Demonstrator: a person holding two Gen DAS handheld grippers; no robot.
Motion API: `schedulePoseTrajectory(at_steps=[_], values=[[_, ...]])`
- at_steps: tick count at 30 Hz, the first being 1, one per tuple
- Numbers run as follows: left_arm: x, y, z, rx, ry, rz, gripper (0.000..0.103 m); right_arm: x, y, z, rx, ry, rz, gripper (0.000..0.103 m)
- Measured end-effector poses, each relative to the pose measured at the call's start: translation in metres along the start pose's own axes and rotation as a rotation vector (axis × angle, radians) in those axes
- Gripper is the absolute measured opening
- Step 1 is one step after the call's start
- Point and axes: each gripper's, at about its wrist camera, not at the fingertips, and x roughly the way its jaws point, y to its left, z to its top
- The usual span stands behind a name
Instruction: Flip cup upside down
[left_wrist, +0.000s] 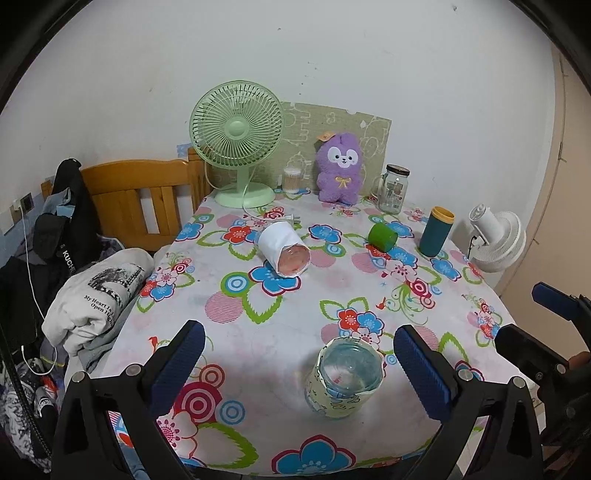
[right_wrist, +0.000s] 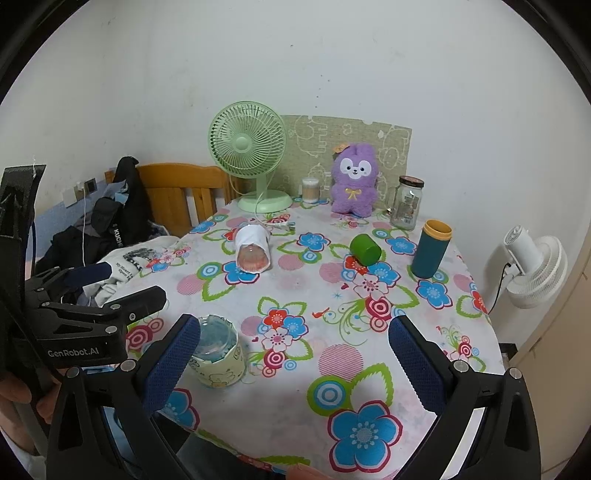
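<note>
Sam: Left wrist view first. See the left gripper (left_wrist: 299, 365)? Its two blue fingers (left_wrist: 177, 363) are wide apart and hold nothing.

Mia: And the cup (left_wrist: 343, 380) stands right between them, near the front edge of the table (left_wrist: 258, 332). It is clear, with a pale wrap with little drawings on it. Its mouth seems to point up.

Sam: What about the other one?

Mia: The right gripper (right_wrist: 295, 363) is wide apart too, and empty. From there the cup (right_wrist: 218, 354) sits just beside its left finger, not between the two.

Sam: So which one should grab?

Mia: I think the left one. It is already lined up. Move forward until the wrap sits between the pads, then squeeze slowly in the middle of the cup.

Sam: Why slowly?

Mia: The cup looks smooth and may slip or tip. A soft, even squeeze should keep it straight. Then lift it clear of the cloth, roll the wrist until the mouth faces down, and set it flat.

Sam: Anything in the way?

Mia: Not close. The white cup (left_wrist: 284, 251) lying on its side, the green cup (left_wrist: 382, 237) and the blue bottle (left_wrist: 436, 232) are well apart, farther back.
</note>
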Motion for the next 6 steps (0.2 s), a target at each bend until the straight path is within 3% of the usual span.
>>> schedulePoseTrajectory(at_steps=[6], values=[[0.0006, 0.0007, -0.0005, -0.007, 0.004, -0.011, 0.103, 0.0005, 0.0, 0.0003, 0.006, 0.003, -0.003, 0.103]])
